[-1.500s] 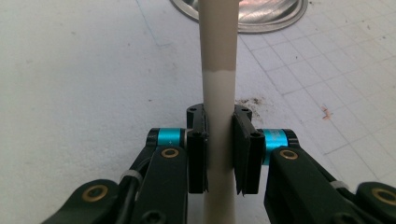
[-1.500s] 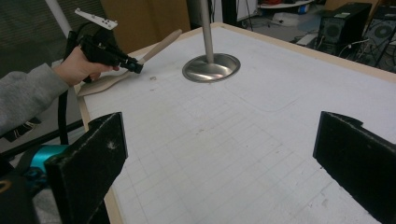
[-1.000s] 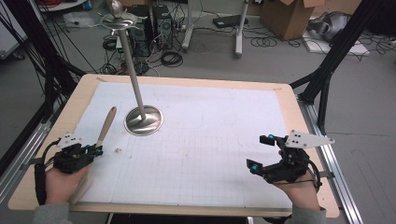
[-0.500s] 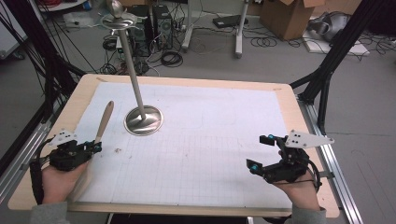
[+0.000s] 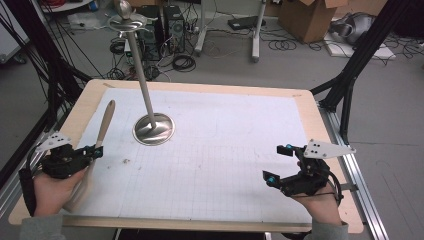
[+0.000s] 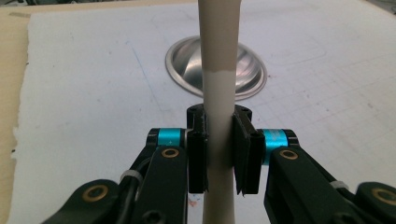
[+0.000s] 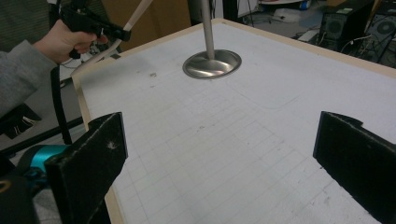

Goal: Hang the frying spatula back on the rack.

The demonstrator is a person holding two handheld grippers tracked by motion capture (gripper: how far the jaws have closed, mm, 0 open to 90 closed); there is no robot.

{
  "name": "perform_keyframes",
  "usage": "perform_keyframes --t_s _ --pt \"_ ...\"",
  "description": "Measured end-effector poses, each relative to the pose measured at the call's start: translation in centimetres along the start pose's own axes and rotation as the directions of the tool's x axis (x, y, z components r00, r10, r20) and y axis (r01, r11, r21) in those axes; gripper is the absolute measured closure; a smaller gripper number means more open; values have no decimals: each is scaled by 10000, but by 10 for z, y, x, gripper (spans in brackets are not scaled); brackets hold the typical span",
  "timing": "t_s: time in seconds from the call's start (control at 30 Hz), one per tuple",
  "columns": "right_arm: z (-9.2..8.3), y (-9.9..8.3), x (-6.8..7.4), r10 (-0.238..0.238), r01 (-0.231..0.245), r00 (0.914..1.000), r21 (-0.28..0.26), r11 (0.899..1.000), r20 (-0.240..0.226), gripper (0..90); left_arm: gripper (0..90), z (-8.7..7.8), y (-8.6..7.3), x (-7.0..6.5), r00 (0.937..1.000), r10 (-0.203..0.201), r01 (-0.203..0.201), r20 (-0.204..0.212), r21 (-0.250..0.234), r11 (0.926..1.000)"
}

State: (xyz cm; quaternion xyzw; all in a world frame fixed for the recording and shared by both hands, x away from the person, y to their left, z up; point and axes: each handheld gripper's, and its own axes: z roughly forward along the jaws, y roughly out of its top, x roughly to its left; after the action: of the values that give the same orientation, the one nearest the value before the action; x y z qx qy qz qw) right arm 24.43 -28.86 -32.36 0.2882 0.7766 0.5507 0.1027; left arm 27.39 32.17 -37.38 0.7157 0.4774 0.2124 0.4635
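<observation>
Held thing: a long pale wooden spatula [image 5: 102,131], at the near left side of the table, its blade end pointing up and far.
Left gripper [image 6: 219,154]: the jaws are nearly closed and the pads press on the handle from both sides.
What changed: a second ago the spatula was lower and leaned more toward the metal stand; now it is lifted and stands steeper, with its lower end close to the white paper mat [image 5: 225,150].
Meaning: I judge the pick-up is done, and carrying comes next.
Metal stand [image 5: 153,129]: round base near the spatula, a little right and far, with a tall rod.
Right gripper [image 5: 281,164]: wide open, holding nothing, at the near right.
</observation>
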Motion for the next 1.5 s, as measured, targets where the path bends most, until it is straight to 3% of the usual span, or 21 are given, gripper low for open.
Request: perform_keyframes --t_s 0.97,1.5 --pt "-2 -1 -2 64 -64 10000 -98 9999 13 17 776 -23 54 -1 9984 450 -435 356 -421 9982" --pt "-5 -2 -4 145 -145 9999 -149 9998 16 17 776 -36 88 -8 9934 993 -952 567 -702 9930"
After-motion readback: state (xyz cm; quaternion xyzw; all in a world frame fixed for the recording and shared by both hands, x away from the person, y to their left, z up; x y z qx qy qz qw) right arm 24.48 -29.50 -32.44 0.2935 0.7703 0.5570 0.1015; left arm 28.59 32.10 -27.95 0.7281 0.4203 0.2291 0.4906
